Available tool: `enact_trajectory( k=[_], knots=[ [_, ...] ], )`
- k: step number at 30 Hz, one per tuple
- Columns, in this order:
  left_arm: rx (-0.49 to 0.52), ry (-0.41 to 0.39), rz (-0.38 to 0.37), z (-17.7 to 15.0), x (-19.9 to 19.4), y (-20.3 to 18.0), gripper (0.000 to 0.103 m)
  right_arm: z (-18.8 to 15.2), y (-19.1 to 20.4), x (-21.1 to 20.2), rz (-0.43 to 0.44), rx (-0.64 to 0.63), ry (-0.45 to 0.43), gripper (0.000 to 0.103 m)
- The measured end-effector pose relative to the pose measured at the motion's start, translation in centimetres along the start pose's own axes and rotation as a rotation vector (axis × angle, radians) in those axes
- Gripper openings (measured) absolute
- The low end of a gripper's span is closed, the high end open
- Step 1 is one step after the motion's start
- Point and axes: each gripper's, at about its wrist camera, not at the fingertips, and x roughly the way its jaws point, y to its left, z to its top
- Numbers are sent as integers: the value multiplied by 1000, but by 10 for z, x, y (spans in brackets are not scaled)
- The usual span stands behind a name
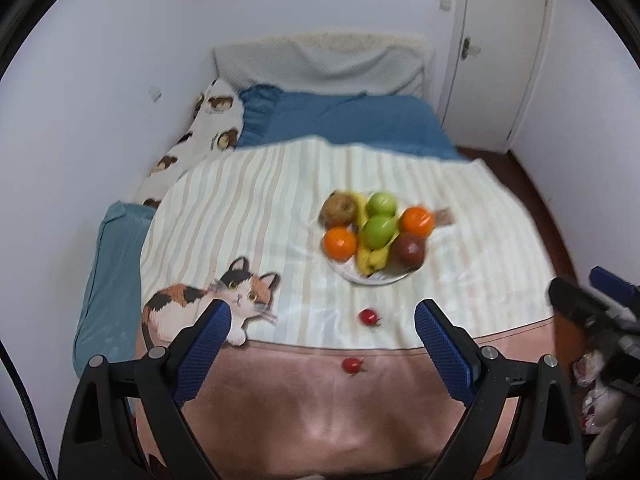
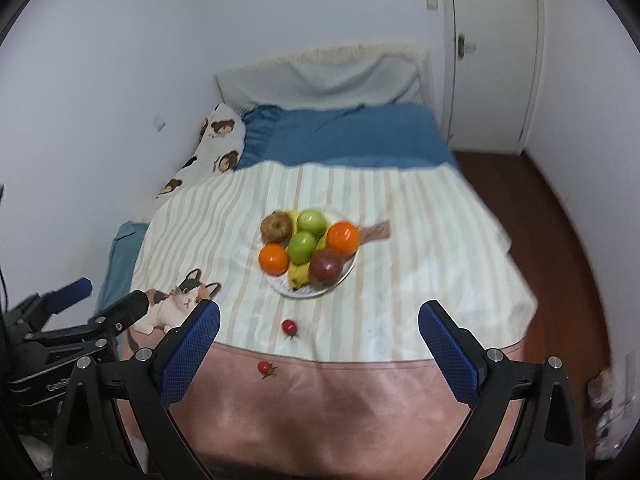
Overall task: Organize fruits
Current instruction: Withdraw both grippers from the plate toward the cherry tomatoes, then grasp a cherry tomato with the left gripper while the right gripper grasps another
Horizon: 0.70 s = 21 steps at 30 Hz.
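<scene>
A round white plate (image 1: 394,277) heaped with fruit sits on the cream striped bedcover with a printed calico cat (image 1: 280,208), well ahead of both sets of jaws and, in the left wrist view, a little toward the right finger. On it lie two glossy oranges (image 1: 340,243), two green apples (image 1: 378,232), a brownish russet apple (image 1: 339,209), a dark red apple (image 1: 408,252) and a yellow banana bunch (image 1: 372,260) running under the middle, packed close so that each props the next. Two small red cherry tomatoes have been left off the plate: one (image 1: 368,316) on the striped cloth between the jaws and the plate, the other (image 1: 352,365) nearer still, on the pink band of the cover (image 1: 320,400), roughly midway between the fingers. The left gripper (image 1: 323,318) has its jaws spread wide and empty, and the right gripper (image 2: 319,320) likewise stands wide open with nothing between its blue pads (image 2: 192,344). Both point down at the bed, side by side; each shows at the edge of the other's view. My reading is that the loose tomatoes are what remains to gather onto the plate, and the wide jaws suit an approach; being small and round on soft cloth, they may roll or sink when pinched.
</scene>
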Motion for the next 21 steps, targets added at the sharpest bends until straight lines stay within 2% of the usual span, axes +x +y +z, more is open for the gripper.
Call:
enact_trajectory(
  k=[3, 5, 6, 7, 8, 10, 13, 15, 16, 18, 20, 21],
  knots=[
    [12, 156, -21, -19, 61, -1, 94, -7, -18, 46, 28, 50, 80, 101],
    [21, 239, -45, -32, 96, -6, 94, -15, -30, 81, 30, 71, 139, 89],
    [32, 292, -61, -41, 120, -10, 94, -20, -35, 103, 35, 78, 183, 75],
    [37, 323, -67, -47, 135, -14, 90, -24, -38, 115, 45, 88, 209, 69],
    [43, 351, -73, -52, 150, -17, 86, -30, -43, 132, 58, 96, 235, 67],
    [64, 407, -84, -64, 181, -28, 85, -38, -45, 152, 61, 87, 263, 65],
    [70, 493, -102, -77, 219, -40, 71, -45, -42, 177, 59, 62, 292, 65],
    [51, 542, -112, -86, 242, -46, 65, -46, -39, 192, 60, 48, 311, 65],
    [47, 553, -113, -88, 248, -48, 55, -45, -37, 197, 61, 45, 316, 65],
    [44, 561, -95, -93, 259, -50, 47, -42, -33, 207, 61, 33, 324, 65],
    [51, 541, -80, -93, 260, -51, 27, -37, -27, 222, 72, 16, 339, 65],
    [48, 537, -77, -93, 259, -48, 23, -34, -23, 229, 79, 10, 349, 65]
  ],
)
